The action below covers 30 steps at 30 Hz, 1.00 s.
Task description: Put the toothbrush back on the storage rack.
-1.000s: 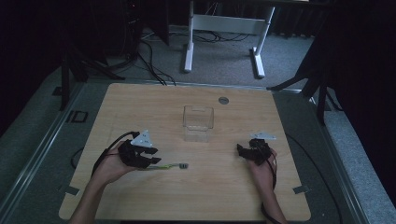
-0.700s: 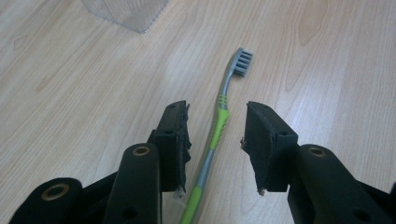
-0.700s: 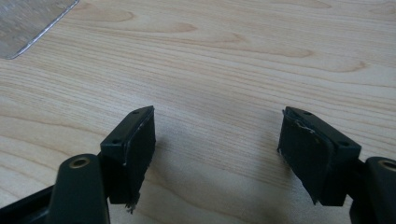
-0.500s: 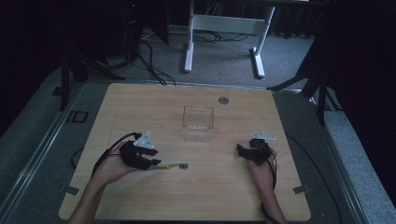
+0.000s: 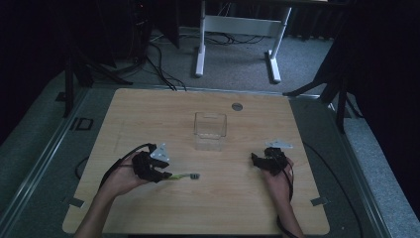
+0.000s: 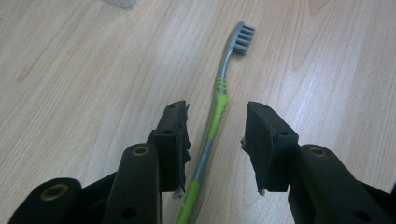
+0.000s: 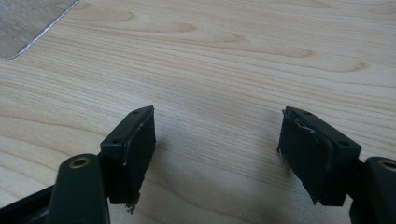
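A toothbrush point(image 5: 185, 175) with a green and grey handle and grey bristles point(image 6: 243, 38) lies flat on the wooden table point(image 5: 148, 114), its head pointing right. My left gripper point(image 5: 166, 174) is low over the handle end. In the left gripper view the handle point(image 6: 219, 100) runs between the two pads of the left gripper point(image 6: 217, 116) with a gap on each side. The jaws have just been closing a little and stand open. My right gripper point(image 5: 255, 159) rests at the right of the table. It is open over bare wood in the right gripper view point(image 7: 217, 126).
A clear plastic box point(image 5: 210, 130) stands in the middle of the table, beyond both grippers; its corner shows in the right gripper view point(image 7: 28, 21). A small round disc point(image 5: 237, 106) lies near the far edge. White table legs point(image 5: 200, 44) stand on the floor behind.
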Each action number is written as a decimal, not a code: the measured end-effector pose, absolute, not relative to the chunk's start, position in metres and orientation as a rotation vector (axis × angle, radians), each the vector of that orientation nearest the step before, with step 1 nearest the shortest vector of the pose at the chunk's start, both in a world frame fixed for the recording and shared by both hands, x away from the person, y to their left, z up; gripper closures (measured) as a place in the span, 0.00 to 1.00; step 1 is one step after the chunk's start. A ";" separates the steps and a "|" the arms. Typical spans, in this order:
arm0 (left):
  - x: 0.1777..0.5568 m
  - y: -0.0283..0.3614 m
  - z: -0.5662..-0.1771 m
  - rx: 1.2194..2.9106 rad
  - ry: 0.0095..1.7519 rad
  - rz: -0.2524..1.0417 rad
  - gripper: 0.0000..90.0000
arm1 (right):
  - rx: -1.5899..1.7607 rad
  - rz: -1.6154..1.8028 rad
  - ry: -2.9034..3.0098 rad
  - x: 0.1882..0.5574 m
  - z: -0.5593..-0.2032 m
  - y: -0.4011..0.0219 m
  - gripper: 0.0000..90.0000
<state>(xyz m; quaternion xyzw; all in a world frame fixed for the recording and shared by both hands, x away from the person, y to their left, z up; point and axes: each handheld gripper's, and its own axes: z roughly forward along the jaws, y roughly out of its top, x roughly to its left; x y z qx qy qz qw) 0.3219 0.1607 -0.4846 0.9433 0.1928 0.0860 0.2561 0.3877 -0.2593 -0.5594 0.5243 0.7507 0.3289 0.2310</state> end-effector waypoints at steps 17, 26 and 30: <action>0.322 0.152 -0.489 2.658 0.488 0.268 0.68 | 1.441 0.904 2.064 0.388 -0.559 -0.259 0.30; 0.323 0.148 -0.493 2.710 0.467 0.279 0.71 | 1.441 0.904 2.064 0.388 -0.559 -0.259 0.30; 0.323 0.144 -0.495 2.733 0.453 0.281 0.72 | 1.441 0.904 2.064 0.388 -0.559 -0.259 0.30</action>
